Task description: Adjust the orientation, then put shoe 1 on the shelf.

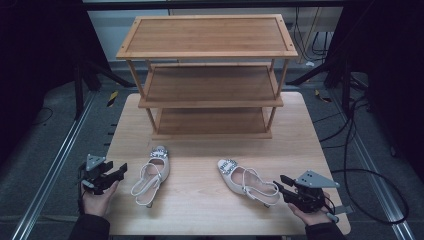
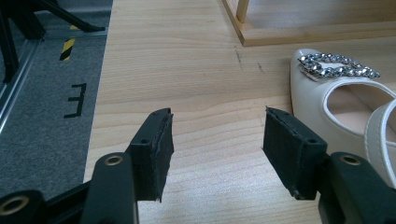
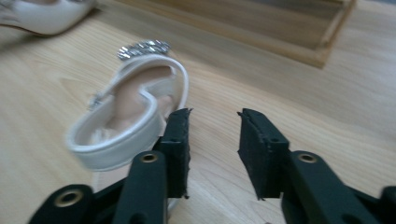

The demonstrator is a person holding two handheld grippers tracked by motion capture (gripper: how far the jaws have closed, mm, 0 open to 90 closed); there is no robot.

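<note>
Your right gripper, jaws released and empty, sits just beside the right slingback's heel end near the table's front edge; its long axis runs away toward the rack.

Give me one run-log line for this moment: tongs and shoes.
left tongs: open, empty | right tongs: open, beside right shoe heel | left shoe: on table | rack: shelves bare

R claw view: the near shoe is blurring, its heel hiding behind the claw's left jaw, and the far shoe is getting cut by the top edge. L claw view: the shoe is running off the right edge, w/ the rack cropped at top.
</note>
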